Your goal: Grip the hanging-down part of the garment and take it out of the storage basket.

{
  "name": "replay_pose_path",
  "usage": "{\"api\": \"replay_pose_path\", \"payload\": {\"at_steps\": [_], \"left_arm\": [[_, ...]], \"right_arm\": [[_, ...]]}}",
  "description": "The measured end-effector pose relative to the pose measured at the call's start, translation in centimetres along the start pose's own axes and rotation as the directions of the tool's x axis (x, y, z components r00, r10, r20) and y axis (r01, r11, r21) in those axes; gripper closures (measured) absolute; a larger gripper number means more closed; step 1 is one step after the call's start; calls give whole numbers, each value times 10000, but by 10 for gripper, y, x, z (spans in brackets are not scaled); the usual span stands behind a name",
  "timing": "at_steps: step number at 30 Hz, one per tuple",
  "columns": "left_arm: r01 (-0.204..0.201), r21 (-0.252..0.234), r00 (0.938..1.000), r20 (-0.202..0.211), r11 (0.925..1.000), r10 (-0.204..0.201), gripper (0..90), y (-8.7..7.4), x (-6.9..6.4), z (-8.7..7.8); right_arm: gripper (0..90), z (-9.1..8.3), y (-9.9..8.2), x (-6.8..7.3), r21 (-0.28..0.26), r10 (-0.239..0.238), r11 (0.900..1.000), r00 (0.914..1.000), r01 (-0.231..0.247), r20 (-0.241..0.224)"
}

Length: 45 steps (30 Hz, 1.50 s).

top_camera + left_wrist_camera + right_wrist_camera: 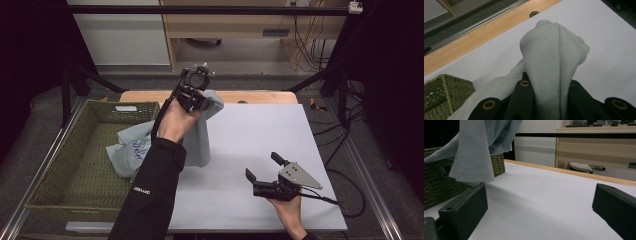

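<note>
High view first: the shirt [202, 132] is up in the air, a pale grey-blue garment pinched at one bunched fold by the left gripper [196, 97], which is raised over the far side of the counter [260, 135]. Its tail trails down and left into the basket [65, 170], where a printed part lies crumpled on the wicker floor, so the cloth is only half out. In the left gripper view the jaws are clamped tight on a thick ridge of fabric [551, 67] that rises between them, with a seam running up its middle. That looks like a secure bite.

Over to the right gripper [265, 172]: it rests low near the counter's front edge, jaws spread wide with nothing between them. From the right gripper view the shirt's hem [472, 173] hangs just above the counter ahead of it, beside the basket's corner [496, 165].

The step in hand looks like drawing the shirt clear of the basket to lay it on the counter. To do it well, the left should lift higher and carry toward the middle so the tail does not snag on the rim, while the right comes in for that dangling hem and pinches a single layer, not a bunch.
</note>
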<state>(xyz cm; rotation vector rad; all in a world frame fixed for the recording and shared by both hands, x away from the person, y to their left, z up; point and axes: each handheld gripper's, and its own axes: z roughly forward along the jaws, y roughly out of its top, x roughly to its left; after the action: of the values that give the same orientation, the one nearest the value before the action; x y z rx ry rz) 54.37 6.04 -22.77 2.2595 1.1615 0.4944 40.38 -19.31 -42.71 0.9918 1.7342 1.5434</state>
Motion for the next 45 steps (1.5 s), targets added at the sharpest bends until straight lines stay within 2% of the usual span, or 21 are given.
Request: {"api": "replay_pose_path", "payload": {"at_steps": [10, 11, 14, 17, 18, 20, 21, 23, 24, 25, 32, 34, 35, 39, 45], "left_arm": [[-101, -21, 9999, 51, 9999, 102, 833, -1, 1, -4], [-118, -27, 9999, 42, 9999, 118, 833, -1, 2, -4], [-131, -59, 9999, 33, 9999, 131, 833, -1, 2, -6], [-175, -68, 9998, 26, 9998, 175, 833, -1, 2, -8], [-171, -78, 9998, 38, 9998, 171, 833, -1, 2, -8], [-183, -86, 9998, 32, 9998, 184, 833, -1, 2, -9], [-194, -84, 9998, 39, 9998, 194, 833, -1, 2, -9], [-201, -98, 9998, 58, 9997, 202, 833, -1, 3, -10], [-213, -122, 9998, 34, 9997, 214, 833, -1, 3, -11], [-218, -129, 9998, 31, 9997, 218, 833, -1, 3, -11], [-290, -97, 9996, 69, 9995, 290, 833, -2, 3, -11], [-272, -163, 9996, 78, 9995, 273, 833, -2, 3, -12], [-279, -138, 9996, 88, 9995, 280, 833, -2, 3, -13], [-289, -134, 9995, 135, 9995, 291, 833, -3, 4, -13], [-295, -128, 9994, 160, 9995, 297, 833, -3, 4, -14]], "right_arm": [[5, -3, 4, -1, -74, 159, 9998, 9998, -160, -142], [5, -3, 4, -1, -118, 314, 9994, 9994, -316, -156], [5, -3, 7, -1, -118, 388, 9992, 9991, -390, -148], [4, -3, 9, -3, -184, 0, 9998, 9998, -3, -204], [4, -2, 11, 1, -148, 537, 9984, 9983, -541, -241], [4, 0, 12, 1, -171, 250, 9995, 9994, -254, -238], [4, 1, 14, 4, -211, 396, 9990, 9987, -403, -323], [5, 4, 17, 7, -115, 377, 9992, 9986, -382, -366], [5, 6, 19, 9, -309, 391, 9987, 9981, -406, -468], [4, 7, 20, 11, -234, 446, 9987, 9978, -458, -486], [4, 20, 30, 27, -427, 118, 9990, 9950, -161, -990], [4, 23, 35, 34, -368, 254, 9989, 9942, -293, -1046], [4, 24, 36, 35, -363, 110, 9992, 9944, -149, -1055], [4, 34, 41, 45, -292, 77, 9995, 9926, -113, -1214], [4, 49, 48, 61, -223, 188, 9995, 9894, -222, -1438]]}}
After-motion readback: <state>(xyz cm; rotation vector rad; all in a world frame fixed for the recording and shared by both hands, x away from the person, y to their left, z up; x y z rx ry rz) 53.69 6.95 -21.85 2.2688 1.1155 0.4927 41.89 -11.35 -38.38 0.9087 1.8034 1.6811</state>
